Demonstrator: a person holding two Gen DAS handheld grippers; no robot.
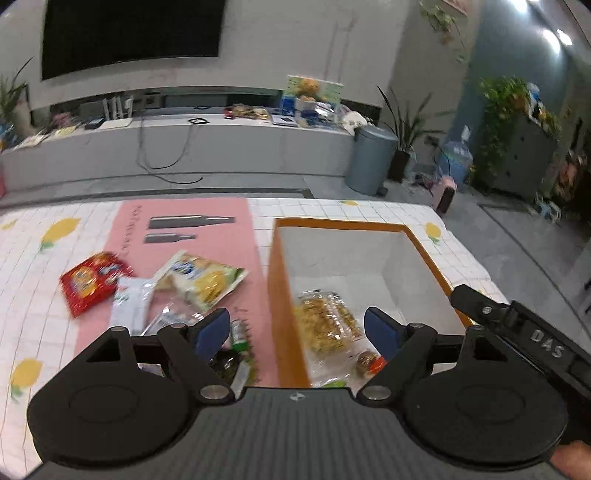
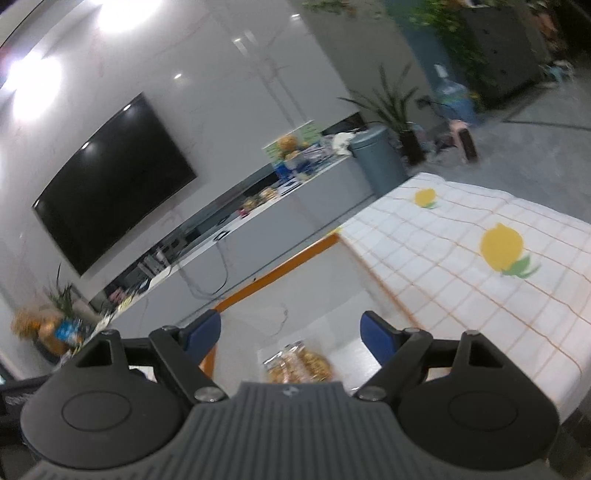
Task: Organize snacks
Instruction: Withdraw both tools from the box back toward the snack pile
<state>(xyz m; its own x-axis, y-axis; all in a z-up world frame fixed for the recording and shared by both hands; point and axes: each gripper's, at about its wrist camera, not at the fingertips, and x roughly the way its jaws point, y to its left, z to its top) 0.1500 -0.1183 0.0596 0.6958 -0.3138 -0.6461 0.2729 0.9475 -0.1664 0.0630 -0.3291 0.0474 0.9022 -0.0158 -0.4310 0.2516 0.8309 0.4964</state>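
Indoor light, moderately dim and cool, with blown-out ceiling lights (image 1: 550, 37) at far right in the left wrist view and hard glare patches on the glossy wall (image 2: 122, 14) at upper left in the right wrist view. Strong fisheye bending and dark corners in both. Motion blur smears the snack packets (image 1: 92, 282) and tablecloth (image 2: 480, 277); right view is tilted and softer overall.

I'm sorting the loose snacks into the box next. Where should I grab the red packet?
Probably by its near right edge, coming from above with the left gripper, whose jaws are open and empty. The red packet lies flat on the tablecloth; its right end touches a white packet, its left side is free.
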